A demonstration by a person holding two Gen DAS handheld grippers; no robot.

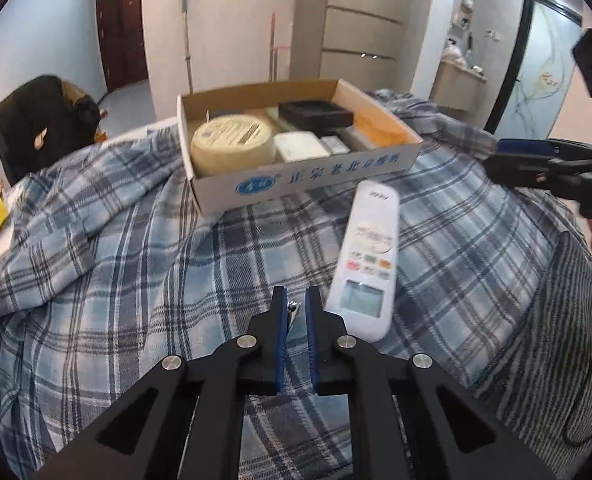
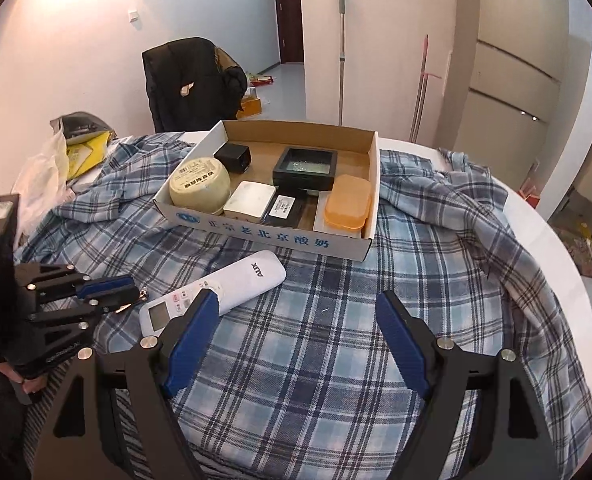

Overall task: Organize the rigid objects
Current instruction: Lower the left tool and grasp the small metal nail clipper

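Note:
A white remote control [image 1: 369, 256] lies on the blue plaid cloth, in front of a cardboard box [image 1: 303, 180]. It also shows in the right wrist view [image 2: 216, 294], near the box [image 2: 264, 236]. The box holds a round cream tin [image 2: 200, 188], a white case [image 2: 250, 199], a black tray [image 2: 304, 168], an orange container [image 2: 347, 202] and small black items. My left gripper [image 1: 296, 306] is shut on a small metal nail clipper [image 1: 292, 310], just left of the remote. It shows from the side in the right wrist view [image 2: 134, 294]. My right gripper [image 2: 296, 320] is open and empty above the cloth.
The plaid cloth [image 2: 315, 360] covers a round white table [image 2: 543, 240]. A chair with a black jacket [image 2: 188, 84] stands behind. A plastic bag and yellow items [image 2: 68, 152] lie at the far left. Mop handles [image 2: 341, 52] lean on the wall.

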